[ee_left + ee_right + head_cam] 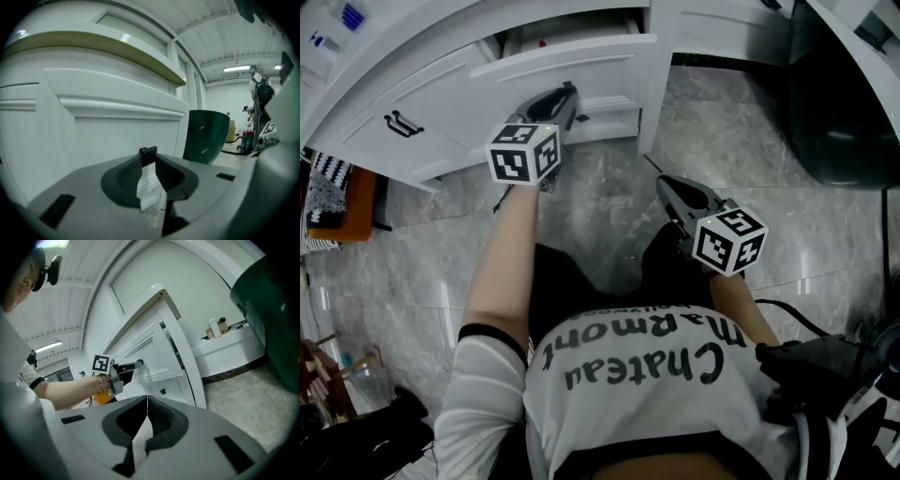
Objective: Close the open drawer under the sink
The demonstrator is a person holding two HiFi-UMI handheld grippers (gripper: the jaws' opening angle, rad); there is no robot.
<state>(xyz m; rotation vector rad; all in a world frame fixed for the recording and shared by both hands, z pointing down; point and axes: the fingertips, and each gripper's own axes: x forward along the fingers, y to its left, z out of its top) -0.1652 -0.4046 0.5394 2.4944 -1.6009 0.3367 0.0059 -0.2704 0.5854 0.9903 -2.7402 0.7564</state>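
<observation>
Plainly, the drawer (605, 75) stands pulled out of the white cabinet (441, 94) under the sink, at the top middle of the head view, its panelled front jutting over the grey marbled floor (609, 187). The left tongs (573, 92) reach up to that front. In the left gripper view they are clamped at the tips on a small black knob (148, 151) on the drawer face, and the white panel shows through the narrow gap between the pads behind it. A bare forearm (502, 272) runs back from the left marker cube (525, 153) to a white printed shirt (647, 394). The right tongs (662, 184) hang lower, well apart from the cabinet and over the person's dark lap, with their jaws together tip to tip. To the left of the open drawer a closed drawer front carries a black bar handle (403, 123). On the right, beside the cabinet's end, stands a dark green bin (844, 103) on the floor.
</observation>
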